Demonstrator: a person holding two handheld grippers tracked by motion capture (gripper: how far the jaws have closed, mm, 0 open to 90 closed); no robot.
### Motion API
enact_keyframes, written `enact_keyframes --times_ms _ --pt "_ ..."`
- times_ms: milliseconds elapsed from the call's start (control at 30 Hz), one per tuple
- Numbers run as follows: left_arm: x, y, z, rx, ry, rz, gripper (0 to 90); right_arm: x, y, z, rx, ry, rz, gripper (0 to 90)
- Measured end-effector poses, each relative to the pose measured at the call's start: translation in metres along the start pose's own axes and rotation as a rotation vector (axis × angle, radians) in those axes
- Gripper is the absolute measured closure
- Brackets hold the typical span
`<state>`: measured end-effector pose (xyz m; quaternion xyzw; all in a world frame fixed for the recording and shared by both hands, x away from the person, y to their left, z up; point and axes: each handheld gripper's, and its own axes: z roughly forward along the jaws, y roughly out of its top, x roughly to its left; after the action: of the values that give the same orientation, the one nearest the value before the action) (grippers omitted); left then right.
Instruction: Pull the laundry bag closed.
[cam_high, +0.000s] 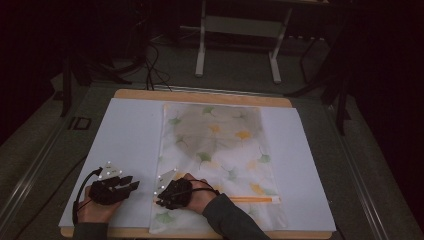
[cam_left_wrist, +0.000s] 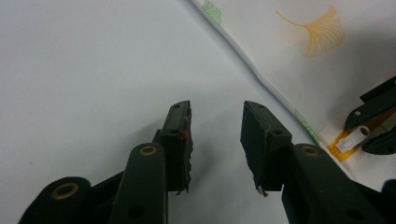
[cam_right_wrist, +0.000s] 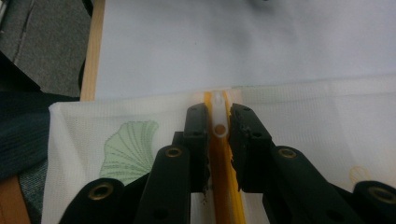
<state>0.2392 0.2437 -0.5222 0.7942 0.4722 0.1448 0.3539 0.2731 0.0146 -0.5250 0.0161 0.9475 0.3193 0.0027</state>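
Black tongs (cam_high: 131, 185), brass rivets, dark sleeve (cam_high: 235, 220)

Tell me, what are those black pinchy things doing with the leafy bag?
A person holds a gripper in each hand at a table. The right gripper has its jaws around the white zipper pull of a mesh bag printed with ginkgo leaves, at the left end of its orange zipper. The left gripper hovers open over the white sheet beside the bag, holding nothing.

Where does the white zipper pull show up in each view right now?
High view: hidden under the right gripper, at the left end of the orange zipper.
Left gripper view: white zipper pull at the right edge, low.
Right gripper view: upper centre, between the fingers.
Shared landmark: the orange zipper on the ginkgo-print bag.
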Motion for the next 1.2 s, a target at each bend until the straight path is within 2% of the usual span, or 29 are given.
enact_keyframes --times_ms 400,767,900,1200 --pt "-0.001 0.000 0.000 0.002 -0.005 0.004 63.1 -0.003 0.004 0.005 0.004 0.010 0.000 82.5" --pt "-0.005 0.001 0.000 0.007 -0.023 0.005 63.2 -0.001 0.004 0.001 0.011 0.001 -0.006 83.3" --pt "-0.010 0.000 0.001 0.021 -0.022 0.022 63.2 0.000 0.004 0.000 0.011 -0.002 -0.008 83.4" --pt "-0.022 -0.004 -0.003 0.022 -0.075 0.009 61.5 0.001 0.003 -0.004 0.007 -0.009 -0.012 83.6"
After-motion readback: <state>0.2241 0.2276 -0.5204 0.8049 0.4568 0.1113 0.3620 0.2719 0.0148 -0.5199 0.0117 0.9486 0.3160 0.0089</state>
